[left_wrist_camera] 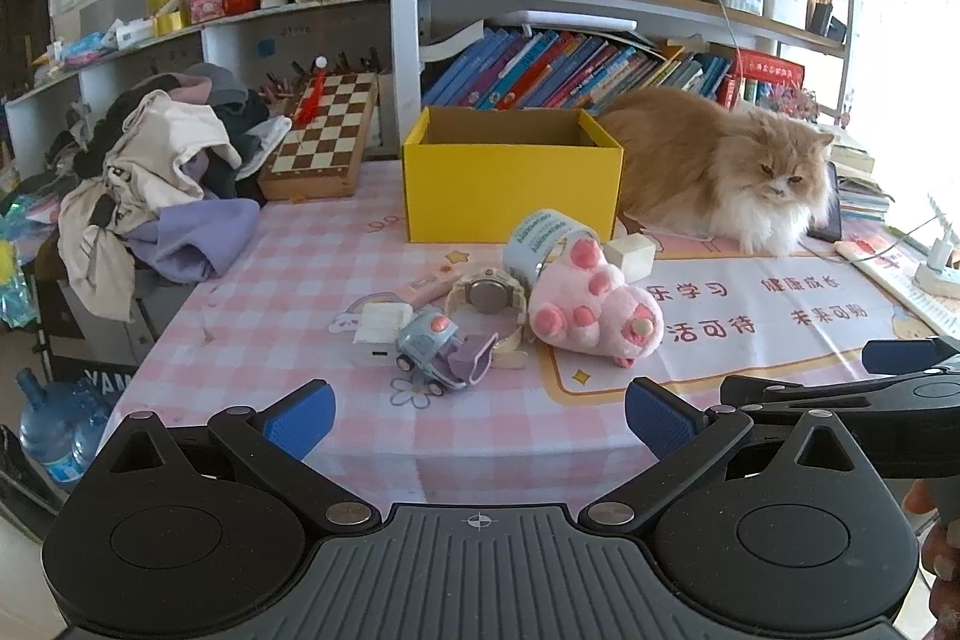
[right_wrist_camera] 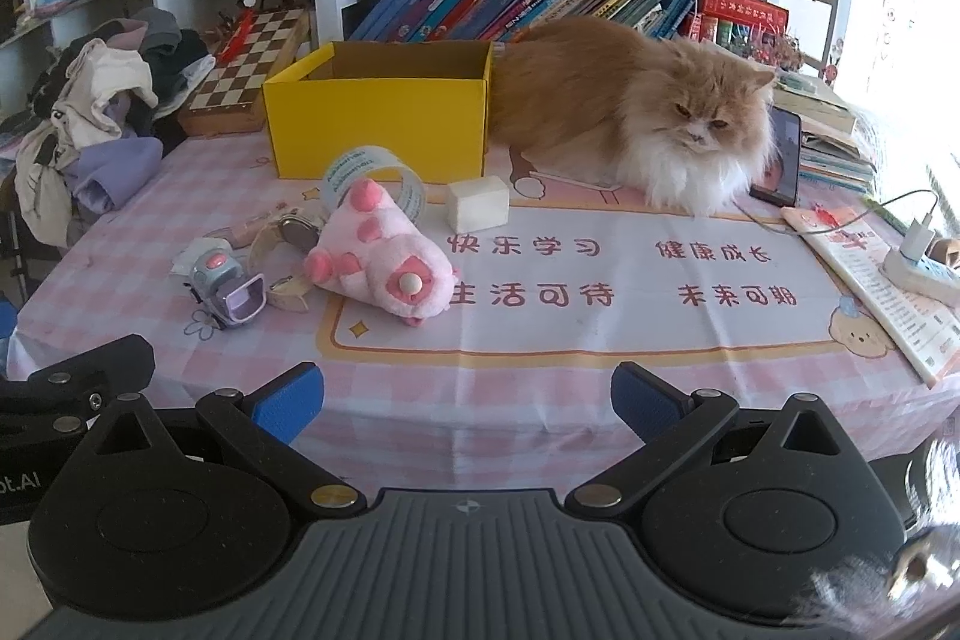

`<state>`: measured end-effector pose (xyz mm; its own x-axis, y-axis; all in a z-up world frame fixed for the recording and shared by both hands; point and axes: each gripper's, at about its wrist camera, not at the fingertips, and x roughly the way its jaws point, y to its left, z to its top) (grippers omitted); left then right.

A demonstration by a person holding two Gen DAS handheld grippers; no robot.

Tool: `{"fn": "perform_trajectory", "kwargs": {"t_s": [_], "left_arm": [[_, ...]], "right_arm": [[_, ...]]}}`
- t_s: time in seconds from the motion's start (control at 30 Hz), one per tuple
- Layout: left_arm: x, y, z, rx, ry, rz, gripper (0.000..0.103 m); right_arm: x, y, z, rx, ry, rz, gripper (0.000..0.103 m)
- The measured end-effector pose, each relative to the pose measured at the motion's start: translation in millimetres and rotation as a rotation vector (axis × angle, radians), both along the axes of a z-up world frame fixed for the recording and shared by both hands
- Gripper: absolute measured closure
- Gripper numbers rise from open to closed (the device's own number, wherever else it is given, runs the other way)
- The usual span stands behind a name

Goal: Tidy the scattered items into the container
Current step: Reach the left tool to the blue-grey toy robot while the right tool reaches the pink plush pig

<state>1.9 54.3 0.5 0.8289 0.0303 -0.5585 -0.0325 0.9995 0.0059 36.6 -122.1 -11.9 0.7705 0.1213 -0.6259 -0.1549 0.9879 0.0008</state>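
Hovering off the worktop's (right_wrist_camera: 600, 400) near edge, left hand-held gripper (left_wrist_camera: 480, 415) and right hand-held gripper (right_wrist_camera: 468, 403) both have fingers spread, holding nothing. Scattered items sit mid-worktop, just in front of the open yellow cardboard box (left_wrist_camera: 510, 184): pink plush paw toy (left_wrist_camera: 594, 307), clear tape roll (left_wrist_camera: 540, 244), cream wristwatch (left_wrist_camera: 487, 298), small grey-blue toy car (left_wrist_camera: 427, 346), white cube block (left_wrist_camera: 630, 257). Box inside is hidden. Judgement: grab the plush across its middle, lift clear of the watch. Right side is open room; fluffy orange cat (right_wrist_camera: 630, 106) crowds the box's right side.
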Motion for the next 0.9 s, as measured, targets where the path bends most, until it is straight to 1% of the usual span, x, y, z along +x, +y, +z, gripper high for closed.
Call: {"fn": "perform_trajectory", "kwargs": {"t_s": [0.27,0.57,0.9], "left_arm": [[-2,2,1,-0.004,-0.026,-0.004,0.0],[5,10,1,-0.024,-0.006,0.013,0.0],[19,20,-6,-0.051,0.037,0.048,0.0]], "right_arm": [[4,1,0,0.018,0.01,0.019,0.0],[13,5,0,0.044,0.007,0.059,0.0],[32,16,-7,0.058,0.033,0.12,0.002]]}}
